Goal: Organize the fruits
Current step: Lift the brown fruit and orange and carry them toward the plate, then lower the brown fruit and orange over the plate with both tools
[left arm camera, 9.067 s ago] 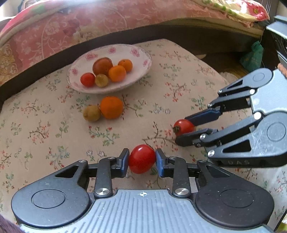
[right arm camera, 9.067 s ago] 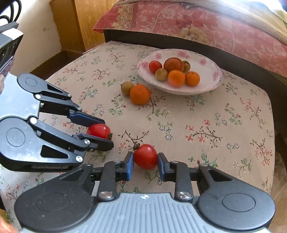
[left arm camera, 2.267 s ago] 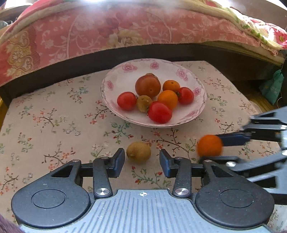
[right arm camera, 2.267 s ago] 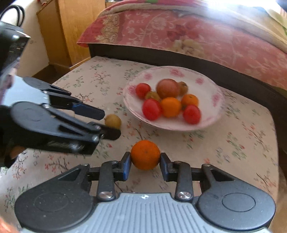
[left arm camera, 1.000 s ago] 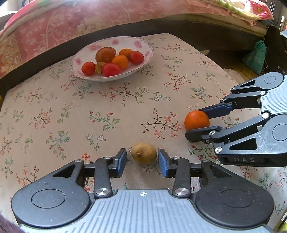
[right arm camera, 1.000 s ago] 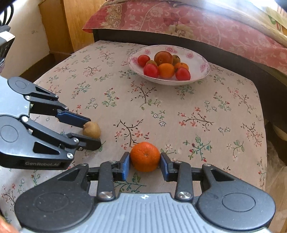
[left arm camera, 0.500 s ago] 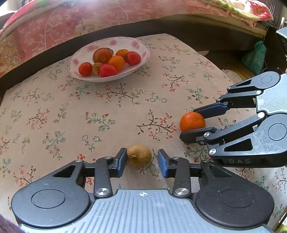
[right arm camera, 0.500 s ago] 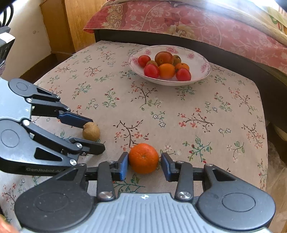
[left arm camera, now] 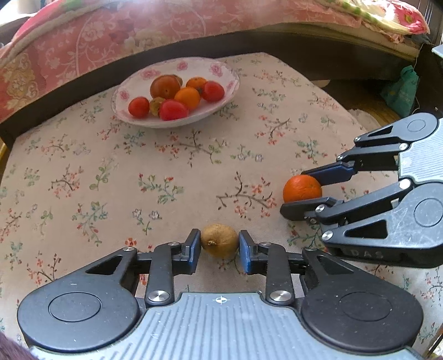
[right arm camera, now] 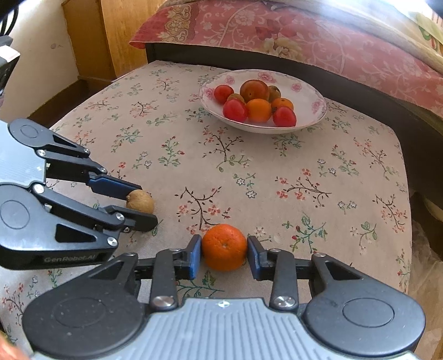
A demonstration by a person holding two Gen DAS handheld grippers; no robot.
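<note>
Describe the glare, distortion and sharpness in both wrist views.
Left wrist view: glare washes out the bedspread at top; fisheye bends the tabletop edges; the bowl and brown fruit are sharp. Right wrist view: glare at top right; the orange is crisp.

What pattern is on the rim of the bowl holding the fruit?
Pink flowers on white, around the bowl rim; the right wrist view shows it best.

Table cover: my view shows a beige floral tablecloth (left arm camera: 83, 171) over the whole top.
Behind it: a pink floral bedspread (right arm camera: 318, 36) on a dark bed frame (right arm camera: 360, 80).
Left rear: a wooden cabinet (right arm camera: 110, 36).
Floor, right: a green bag (left arm camera: 400, 91).
</note>
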